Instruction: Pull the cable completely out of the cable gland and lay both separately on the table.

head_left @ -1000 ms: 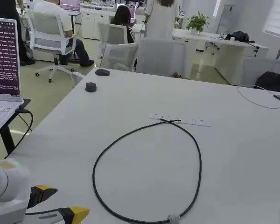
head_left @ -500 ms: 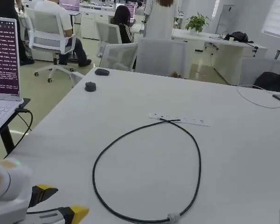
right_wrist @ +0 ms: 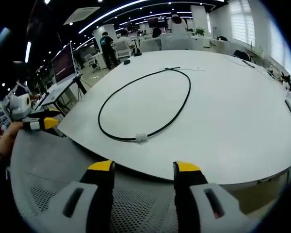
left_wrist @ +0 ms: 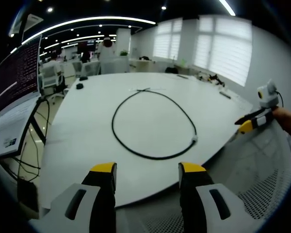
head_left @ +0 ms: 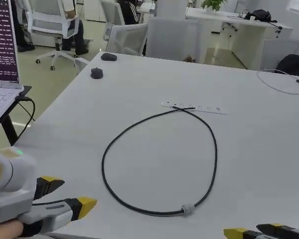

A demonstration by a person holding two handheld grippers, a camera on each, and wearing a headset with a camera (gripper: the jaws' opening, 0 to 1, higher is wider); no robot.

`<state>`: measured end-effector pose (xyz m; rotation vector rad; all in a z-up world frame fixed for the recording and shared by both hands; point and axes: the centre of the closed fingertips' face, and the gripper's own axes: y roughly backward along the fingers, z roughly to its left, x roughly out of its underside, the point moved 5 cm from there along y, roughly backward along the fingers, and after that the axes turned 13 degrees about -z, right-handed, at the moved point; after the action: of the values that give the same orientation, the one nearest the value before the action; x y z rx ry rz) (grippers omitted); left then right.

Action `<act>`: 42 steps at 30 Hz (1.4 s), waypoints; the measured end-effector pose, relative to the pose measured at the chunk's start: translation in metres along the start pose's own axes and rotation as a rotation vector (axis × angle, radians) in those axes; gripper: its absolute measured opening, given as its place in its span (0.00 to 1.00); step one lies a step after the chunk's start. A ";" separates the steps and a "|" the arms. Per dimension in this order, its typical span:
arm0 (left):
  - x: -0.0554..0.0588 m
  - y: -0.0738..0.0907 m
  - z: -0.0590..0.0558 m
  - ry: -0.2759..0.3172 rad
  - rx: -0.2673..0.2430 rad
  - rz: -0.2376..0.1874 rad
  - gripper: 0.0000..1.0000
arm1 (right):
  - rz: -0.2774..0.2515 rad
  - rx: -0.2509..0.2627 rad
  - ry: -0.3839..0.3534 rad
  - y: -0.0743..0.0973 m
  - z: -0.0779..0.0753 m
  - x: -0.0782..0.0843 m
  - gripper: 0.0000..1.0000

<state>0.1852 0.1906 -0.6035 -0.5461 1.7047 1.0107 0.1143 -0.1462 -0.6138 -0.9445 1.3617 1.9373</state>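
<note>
- Cable lies in one big black loop in the middle of the white table, flat on the top, with nothing gripping it.
- Its two ends cross at the far side of the loop, right on a thin white strip. There's some small print on the strip, but it's too tiny to read.
- The cable gland is a little pale grey piece, threaded on the cable at the near side of the loop, closest to the table edge.
- The left gripper sits at the near left corner of the head view, a hand under it. Its yellow-tipped jaws are spread apart with nothing between them, pointing toward the loop and well short of it.
- The right gripper pokes in low at the near right. Its jaws are also parted and empty, and it's apart from the gland.
- In the right gripper view the gland is straight ahead past the table edge, with a grey mesh surface under the jaws.
- A laptop stands off to the left on its own stand. The screen is purple-ish and full of text lines, none of it legible.
- A dark mouse sits near the far left edge of the table – well away from the cable.
</note>
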 end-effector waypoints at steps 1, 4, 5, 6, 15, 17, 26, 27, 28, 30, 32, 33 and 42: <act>0.000 0.000 0.000 0.000 0.001 -0.001 0.52 | 0.003 0.000 0.005 0.000 0.000 0.000 0.50; 0.000 0.000 0.000 0.003 -0.002 0.001 0.51 | 0.003 -0.001 0.006 0.000 -0.001 0.000 0.49; 0.000 0.000 0.000 0.003 -0.006 0.003 0.51 | 0.003 0.002 -0.009 0.000 -0.001 0.000 0.48; 0.000 0.000 0.001 0.004 -0.011 0.005 0.52 | 0.003 -0.001 -0.010 0.000 -0.001 0.001 0.49; -0.001 0.000 0.001 0.014 -0.021 -0.010 0.51 | -0.007 0.000 0.003 0.000 -0.001 0.000 0.47; -0.002 0.000 0.001 0.018 -0.021 -0.017 0.51 | -0.004 0.004 0.026 -0.001 -0.002 -0.001 0.45; -0.003 0.000 0.002 0.014 -0.024 -0.034 0.47 | 0.002 -0.006 0.052 -0.002 -0.001 -0.001 0.44; -0.003 0.000 0.002 0.015 -0.024 -0.036 0.47 | 0.000 -0.006 0.052 -0.002 -0.001 -0.001 0.44; -0.002 0.000 0.002 0.015 -0.023 -0.029 0.47 | 0.001 -0.010 0.054 -0.002 0.000 -0.001 0.44; 0.000 0.001 0.001 0.016 -0.015 -0.015 0.48 | 0.005 -0.017 0.059 -0.001 0.001 -0.001 0.46; -0.002 0.001 0.002 0.007 -0.021 -0.031 0.46 | -0.015 -0.016 0.070 -0.001 0.001 -0.003 0.51; -0.004 0.001 0.001 0.000 -0.017 -0.040 0.45 | -0.022 -0.015 0.079 -0.001 0.001 -0.003 0.52; -0.005 0.000 0.001 -0.012 -0.020 -0.041 0.43 | -0.006 -0.077 0.033 0.000 0.006 -0.003 0.53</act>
<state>0.1879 0.1911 -0.5989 -0.5841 1.6683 1.0006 0.1144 -0.1409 -0.6100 -1.0196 1.3093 1.9907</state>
